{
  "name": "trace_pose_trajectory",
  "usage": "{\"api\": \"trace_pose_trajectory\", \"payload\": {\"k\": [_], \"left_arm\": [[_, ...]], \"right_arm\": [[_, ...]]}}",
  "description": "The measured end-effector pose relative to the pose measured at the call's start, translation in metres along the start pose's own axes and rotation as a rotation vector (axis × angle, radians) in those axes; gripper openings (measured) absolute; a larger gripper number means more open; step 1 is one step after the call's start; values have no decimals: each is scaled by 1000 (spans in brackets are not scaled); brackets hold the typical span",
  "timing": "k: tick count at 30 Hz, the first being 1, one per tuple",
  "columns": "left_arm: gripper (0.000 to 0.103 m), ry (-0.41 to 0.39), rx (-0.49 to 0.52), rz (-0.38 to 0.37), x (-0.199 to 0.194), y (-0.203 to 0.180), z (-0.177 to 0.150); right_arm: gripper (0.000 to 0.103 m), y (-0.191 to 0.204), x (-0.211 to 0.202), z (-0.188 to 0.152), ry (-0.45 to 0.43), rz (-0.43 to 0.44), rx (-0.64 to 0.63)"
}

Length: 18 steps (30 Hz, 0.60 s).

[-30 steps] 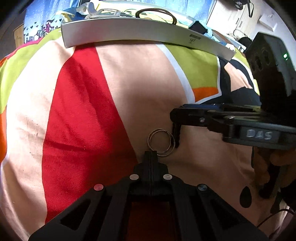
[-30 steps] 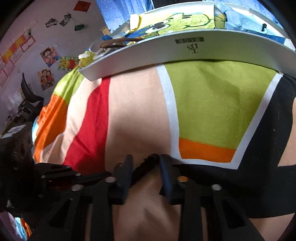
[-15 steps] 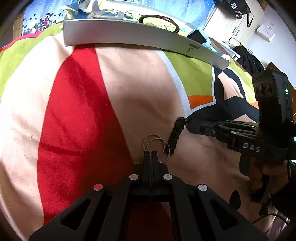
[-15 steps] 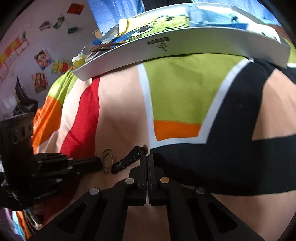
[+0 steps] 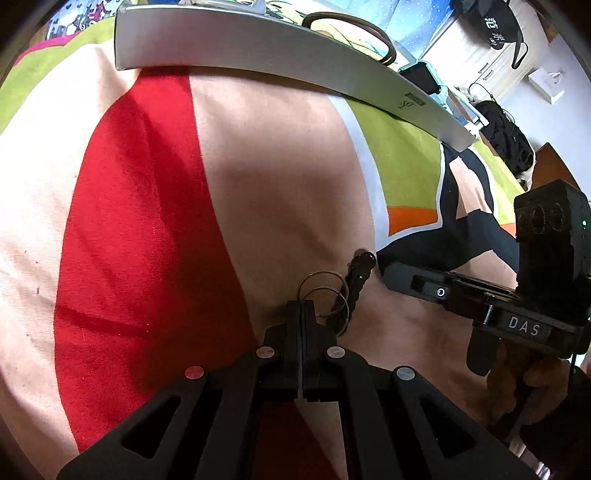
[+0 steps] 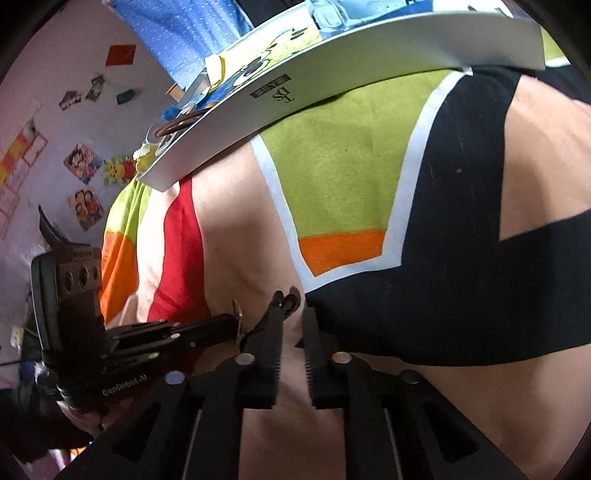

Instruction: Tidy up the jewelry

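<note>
Left gripper [image 5: 302, 308] pinches the thin, light, slippery rings [image 5: 325, 295] at its tips, while right gripper [image 6: 293, 325], fingers apart, has the stiff black clip [image 6: 273, 317] beside its left finger.

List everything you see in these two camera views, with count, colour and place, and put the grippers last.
Thin metal hoop rings: two, silvery, pinched at the left gripper's tips.
Black beaded clip-like piece: one, on the bedspread beside the rings.
White shallow tray: one, far side of the bed.
Brown bangle: one, in the tray.
Patchwork bedspread: one, red, peach, green, orange, black.
Left gripper: black, closed on the rings.
Right gripper: black, jaws apart, empty.
</note>
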State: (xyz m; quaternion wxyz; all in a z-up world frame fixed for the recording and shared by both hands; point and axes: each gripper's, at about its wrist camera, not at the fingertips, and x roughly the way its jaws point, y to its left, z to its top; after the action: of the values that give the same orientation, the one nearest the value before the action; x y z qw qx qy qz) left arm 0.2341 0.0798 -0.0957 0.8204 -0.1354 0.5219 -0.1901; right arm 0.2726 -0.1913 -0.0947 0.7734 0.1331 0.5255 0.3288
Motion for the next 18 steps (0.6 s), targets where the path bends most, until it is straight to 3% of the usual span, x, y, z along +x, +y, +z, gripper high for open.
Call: {"api": "trace_pose_trajectory", "payload": {"k": [3,9,16,18], "left_arm": [[1,5,6,0,0,-2,2],[8,13,33,-5,4,-12,2],[8,30,54,20,14,-23,3],[1,31,79,36,18,-32,4]], "right_arm": [[20,2,2,2,-2,7,32],[20,14,20,14,20,-37,95],[17,26,33,15,54,-96,79],[17,27,30,13,50,-94,73]]}}
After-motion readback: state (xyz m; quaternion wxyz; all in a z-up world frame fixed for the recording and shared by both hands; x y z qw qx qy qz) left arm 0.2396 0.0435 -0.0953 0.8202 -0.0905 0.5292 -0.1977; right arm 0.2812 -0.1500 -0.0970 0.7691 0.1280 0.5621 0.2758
